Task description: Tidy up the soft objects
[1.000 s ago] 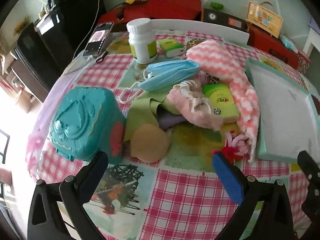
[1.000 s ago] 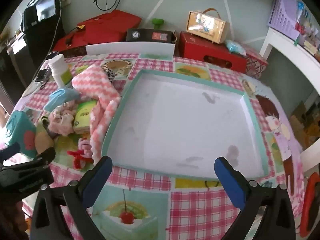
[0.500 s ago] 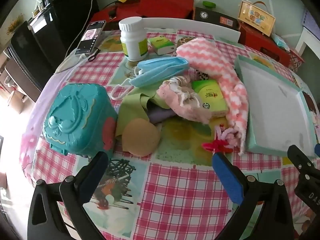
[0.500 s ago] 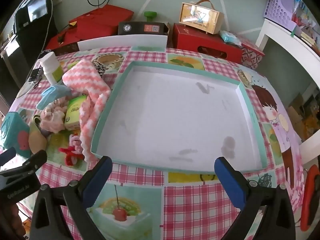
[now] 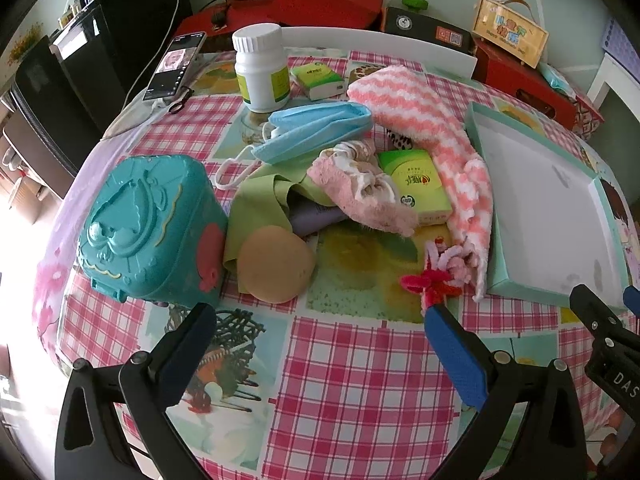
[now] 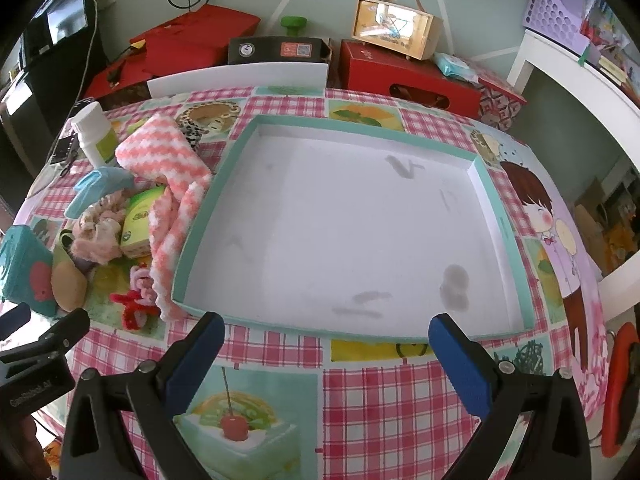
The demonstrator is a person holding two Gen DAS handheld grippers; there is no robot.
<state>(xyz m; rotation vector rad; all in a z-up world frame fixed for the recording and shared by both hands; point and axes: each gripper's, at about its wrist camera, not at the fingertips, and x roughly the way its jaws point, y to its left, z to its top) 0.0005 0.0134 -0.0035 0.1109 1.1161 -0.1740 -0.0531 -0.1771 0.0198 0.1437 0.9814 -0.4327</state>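
On the checked tablecloth (image 5: 360, 360), soft things are piled in one heap: one pink striped towel (image 5: 420, 108), one blue face mask (image 5: 316, 126), one fluffy pink cloth (image 5: 360, 192), one green cloth (image 5: 256, 204) and one round tan puff (image 5: 276, 264). Two green packs are seen, one (image 5: 416, 184) in the heap. One white bottle (image 5: 262, 68) and one teal case (image 5: 152, 228) are nearby. One empty teal tray (image 6: 500, 208) is touched by the towel. The left gripper (image 5: 320, 316) and right gripper (image 6: 326, 326) are held wide apart, holding nothing. Red boxes (image 6: 408, 76) are stacked behind.

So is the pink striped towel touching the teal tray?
Touching. In the right wrist view the pink striped towel drapes right against the teal tray along its left wall.
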